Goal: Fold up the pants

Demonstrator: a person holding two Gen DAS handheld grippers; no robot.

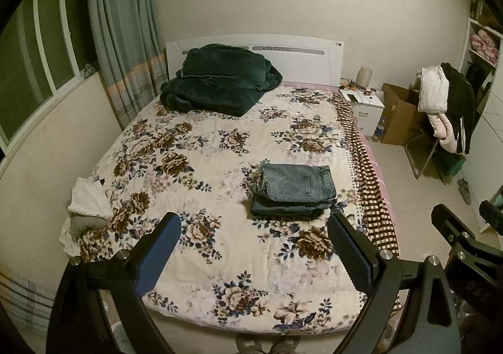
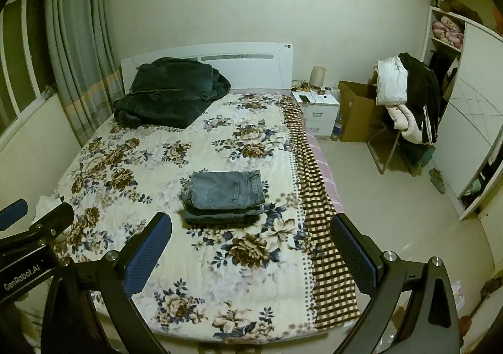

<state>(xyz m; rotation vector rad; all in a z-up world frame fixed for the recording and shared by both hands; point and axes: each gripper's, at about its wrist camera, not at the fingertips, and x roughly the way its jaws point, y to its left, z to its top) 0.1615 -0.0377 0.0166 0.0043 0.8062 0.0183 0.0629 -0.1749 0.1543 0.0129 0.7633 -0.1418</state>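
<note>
A stack of folded blue jeans (image 1: 294, 190) lies on the floral bedspread (image 1: 220, 146), right of the bed's middle; it also shows in the right wrist view (image 2: 224, 196). My left gripper (image 1: 254, 247) is open and empty, held above the foot of the bed, short of the stack. My right gripper (image 2: 251, 247) is open and empty, also above the foot of the bed, with the stack just beyond its left finger. The right gripper shows at the right edge of the left wrist view (image 1: 459, 237).
A dark green folded blanket (image 1: 217, 80) lies by the headboard. White and grey clothes (image 1: 88, 206) sit at the bed's left edge. A nightstand (image 1: 364, 105), a cardboard box (image 1: 399, 112) and a chair piled with clothes (image 1: 446, 105) stand right of the bed.
</note>
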